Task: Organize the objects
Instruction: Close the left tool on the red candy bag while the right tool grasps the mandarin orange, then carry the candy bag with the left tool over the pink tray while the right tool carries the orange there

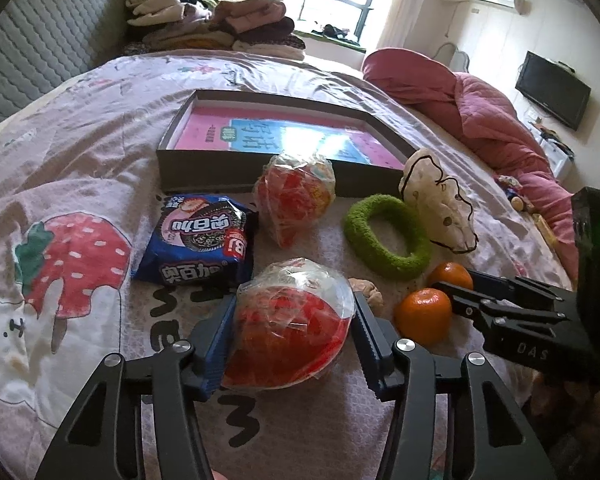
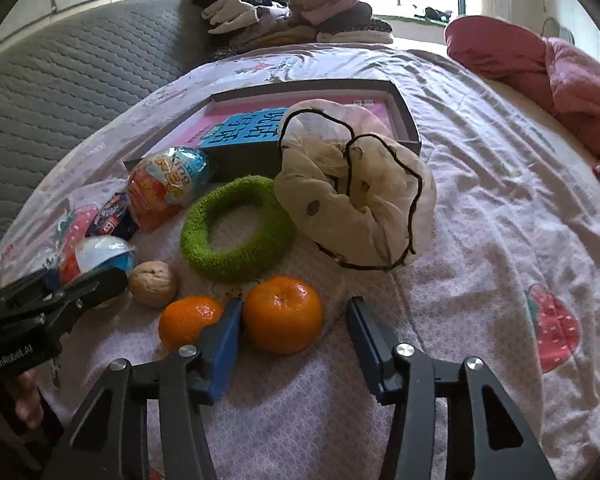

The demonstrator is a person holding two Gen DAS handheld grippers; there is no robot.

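My left gripper (image 1: pixel 294 316) is shut on a wrapped red toy egg (image 1: pixel 290 328) on the bed; that egg also shows in the right wrist view (image 2: pixel 96 256). My right gripper (image 2: pixel 296 312) is open, its fingers either side of an orange (image 2: pixel 283 314). A second orange (image 2: pixel 186 320) lies just left of its left finger (image 2: pixel 220 344). A walnut (image 2: pixel 153 283), a green ring (image 2: pixel 236 228), a cream pouch (image 2: pixel 352 196), a second toy egg (image 2: pixel 168 188) and a blue biscuit pack (image 1: pixel 200 240) lie in front of a shallow dark box (image 1: pixel 204 168).
The box holds a pink and blue book (image 1: pixel 300 136). Folded clothes (image 1: pixel 212 20) are stacked at the far end of the bed. A pink quilt (image 1: pixel 480 104) lies at the right. A grey padded headboard (image 2: pixel 60 76) stands on the left.
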